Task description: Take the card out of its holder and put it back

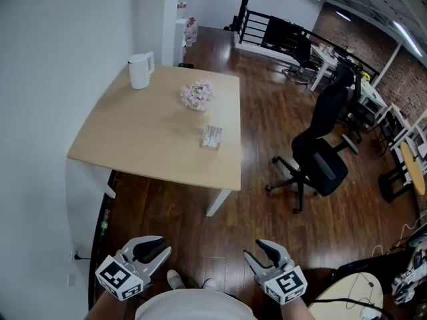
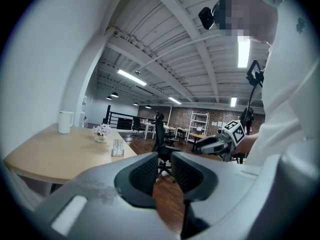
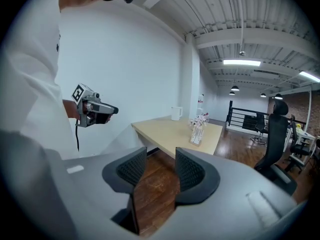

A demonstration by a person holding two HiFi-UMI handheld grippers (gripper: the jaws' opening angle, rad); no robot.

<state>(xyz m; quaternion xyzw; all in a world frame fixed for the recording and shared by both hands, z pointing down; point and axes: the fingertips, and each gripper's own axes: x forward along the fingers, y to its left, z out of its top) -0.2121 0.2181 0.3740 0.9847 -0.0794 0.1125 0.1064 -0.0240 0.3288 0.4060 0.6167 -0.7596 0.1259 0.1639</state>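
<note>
The card stands in its small clear holder (image 1: pixel 212 137) near the right edge of the light wooden table (image 1: pixel 133 145); the holder also shows in the left gripper view (image 2: pixel 117 147) and the right gripper view (image 3: pixel 196 135). Both grippers are held low near the person's body, well short of the table. My left gripper (image 1: pixel 158 249) is open, with only floor showing between its jaws (image 2: pixel 165 166). My right gripper (image 1: pixel 257 253) is open too, and its gap (image 3: pixel 160 169) holds nothing. Each gripper appears in the other's view: the right gripper (image 2: pixel 220 143) and the left gripper (image 3: pixel 92 108).
A white jug (image 1: pixel 140 70) and a small pot of pink flowers (image 1: pixel 197 95) stand on the table behind the holder. A black office chair (image 1: pixel 320 159) sits on the wooden floor to the right. A white wall runs along the left, and desks stand at the back.
</note>
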